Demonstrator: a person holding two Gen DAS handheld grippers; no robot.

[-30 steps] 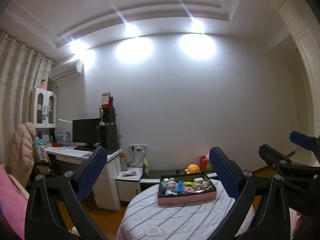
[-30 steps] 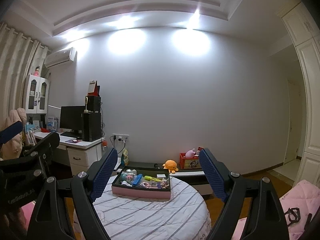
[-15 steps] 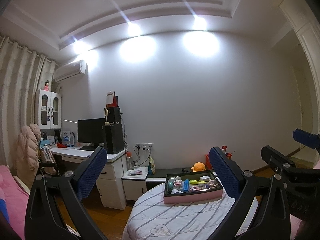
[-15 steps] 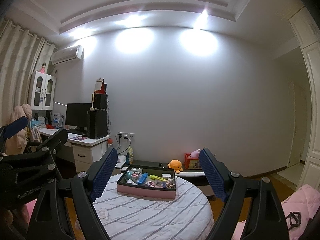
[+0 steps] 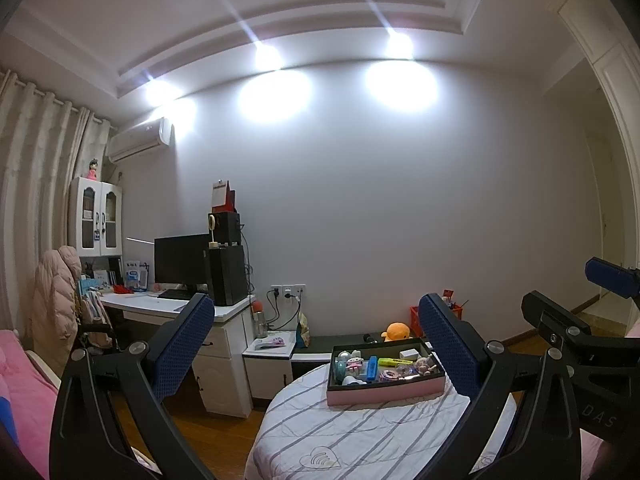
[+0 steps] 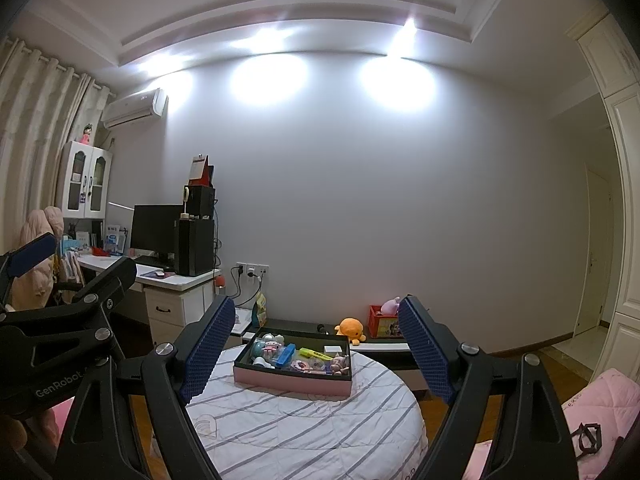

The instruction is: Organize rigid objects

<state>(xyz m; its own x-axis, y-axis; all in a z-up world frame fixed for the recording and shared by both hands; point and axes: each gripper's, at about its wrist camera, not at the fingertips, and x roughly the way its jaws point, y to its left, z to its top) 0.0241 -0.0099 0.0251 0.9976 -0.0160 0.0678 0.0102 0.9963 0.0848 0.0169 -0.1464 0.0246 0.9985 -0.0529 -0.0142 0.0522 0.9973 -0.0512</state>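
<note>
My left gripper (image 5: 316,320) and right gripper (image 6: 316,322) both spread wide and empty, raised well short of the pink tray (image 6: 292,380) of small toys (image 6: 276,350) on the round table (image 6: 304,432)

Pink box (image 5: 386,390) lower, further right.

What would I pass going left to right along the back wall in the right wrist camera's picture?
White cabinet → monitor → black computer tower → wall sockets → orange plush toy → red box → door.
</note>
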